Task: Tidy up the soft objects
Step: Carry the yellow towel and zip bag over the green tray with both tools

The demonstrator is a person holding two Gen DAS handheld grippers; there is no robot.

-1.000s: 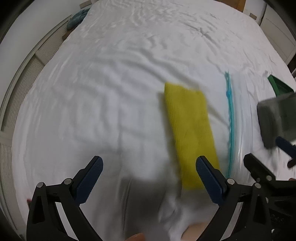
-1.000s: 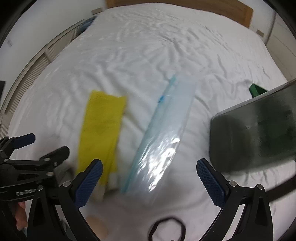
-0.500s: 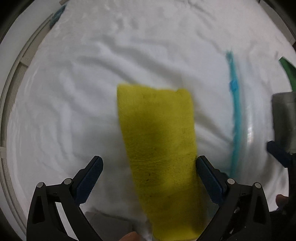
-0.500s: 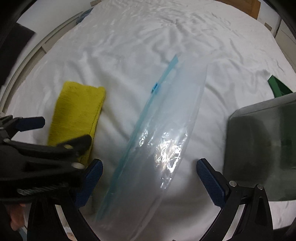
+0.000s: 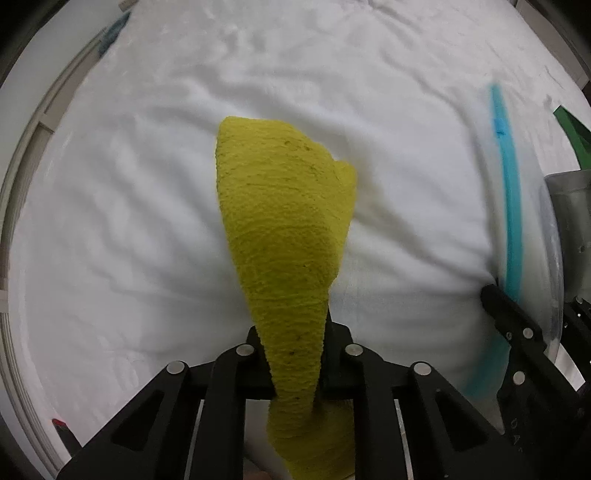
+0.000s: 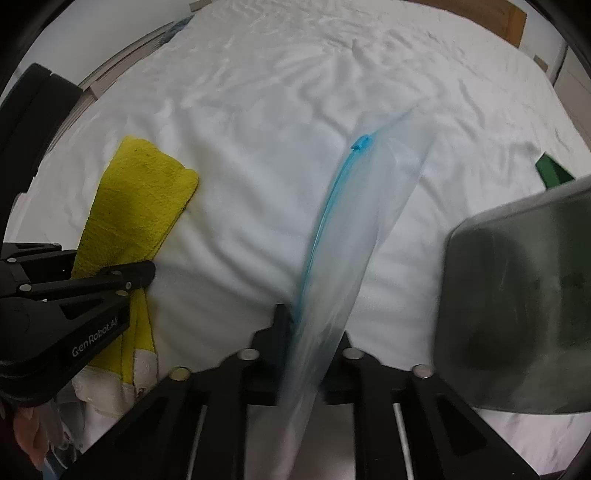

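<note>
My left gripper (image 5: 295, 354) is shut on a yellow towel (image 5: 284, 229), whose near end is pinched and lifted while the far end rests on the white bed. The towel also shows at the left of the right wrist view (image 6: 136, 206), with the left gripper (image 6: 133, 280) clamped on it. My right gripper (image 6: 310, 332) is shut on a clear zip bag with a blue zipper strip (image 6: 354, 229), lifted at its near end. The bag's blue strip shows at the right of the left wrist view (image 5: 509, 206).
A white wrinkled bed sheet (image 6: 295, 92) covers the whole area. A grey translucent bin (image 6: 524, 302) stands close at the right, with a green item (image 6: 550, 170) behind it. A wooden headboard (image 6: 480, 14) is at the far end.
Both grippers have closed: the left one on the yellow towel's near end, the right one on the zip bag's near end. Both items are now lifted at that end.
</note>
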